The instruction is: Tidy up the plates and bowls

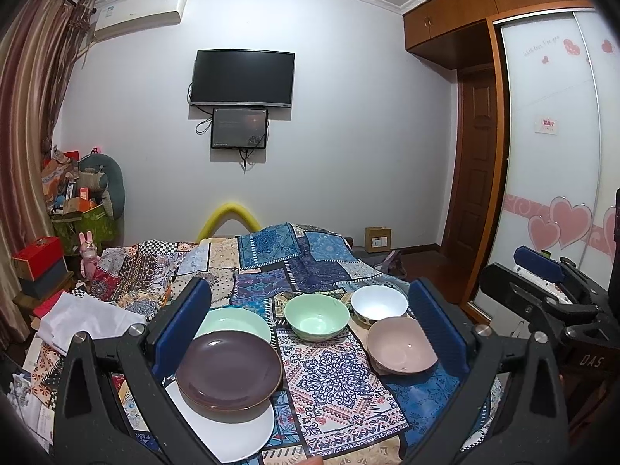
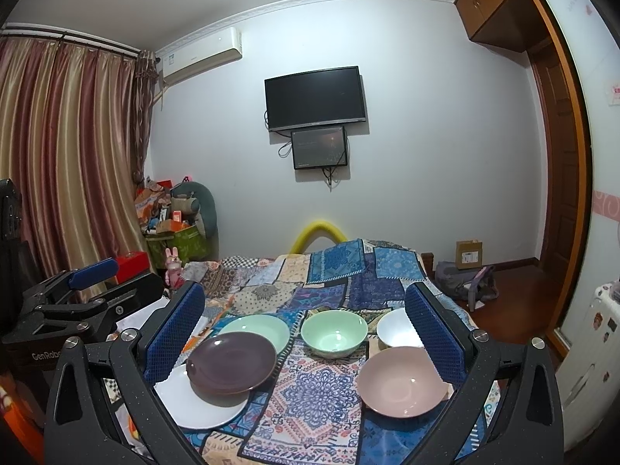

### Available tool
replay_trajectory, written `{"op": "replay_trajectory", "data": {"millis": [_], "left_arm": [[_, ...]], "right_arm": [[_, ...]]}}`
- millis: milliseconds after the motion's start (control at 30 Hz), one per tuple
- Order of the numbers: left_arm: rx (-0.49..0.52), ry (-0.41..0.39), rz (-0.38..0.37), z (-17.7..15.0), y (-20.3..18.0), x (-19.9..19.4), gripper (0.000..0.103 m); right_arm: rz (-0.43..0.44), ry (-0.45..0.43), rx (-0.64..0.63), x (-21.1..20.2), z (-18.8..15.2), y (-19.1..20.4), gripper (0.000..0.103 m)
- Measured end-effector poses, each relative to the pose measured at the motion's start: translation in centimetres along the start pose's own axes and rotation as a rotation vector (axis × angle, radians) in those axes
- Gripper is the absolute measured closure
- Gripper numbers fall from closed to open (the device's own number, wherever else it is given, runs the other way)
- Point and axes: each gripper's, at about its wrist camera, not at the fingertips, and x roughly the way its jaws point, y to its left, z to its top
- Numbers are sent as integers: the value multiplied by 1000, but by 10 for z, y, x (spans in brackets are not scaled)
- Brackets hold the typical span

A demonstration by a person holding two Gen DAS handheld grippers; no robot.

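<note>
room: patchwork cloth (image 1: pixel 341 379) bare between the jaws
plates: purple plate (image 1: pixel 228 370) by left jaw, overlapping white plate (image 1: pixel 236 432)
bowls: pink bowl (image 2: pixel 403 381) by right jaw
left gripper (image 1: pixel 310 329): wide open, empty
right gripper (image 2: pixel 306 333): wide open too, empty

I hold my left gripper (image 1: pixel 310 325) and my right gripper (image 2: pixel 306 333) level, side by side, both with jaws spread wide and gripping nothing.

- The purple plate (image 1: pixel 228 370) covers part of the white plate (image 1: pixel 232 432) and green plate (image 1: pixel 236 321).
- The small screen (image 1: pixel 239 128) shows text too small to read.
</note>
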Motion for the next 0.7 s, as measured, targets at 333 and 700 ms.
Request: {"op": "replay_trajectory", "data": {"millis": [333, 700], "left_arm": [[-6, 7, -12, 1, 3, 2, 0], [-16, 19, 1, -4, 22, 14, 0]], "right_arm": [[2, 10, -2, 4, 1, 2, 0], [31, 62, 11, 31, -8, 4, 0]]}}
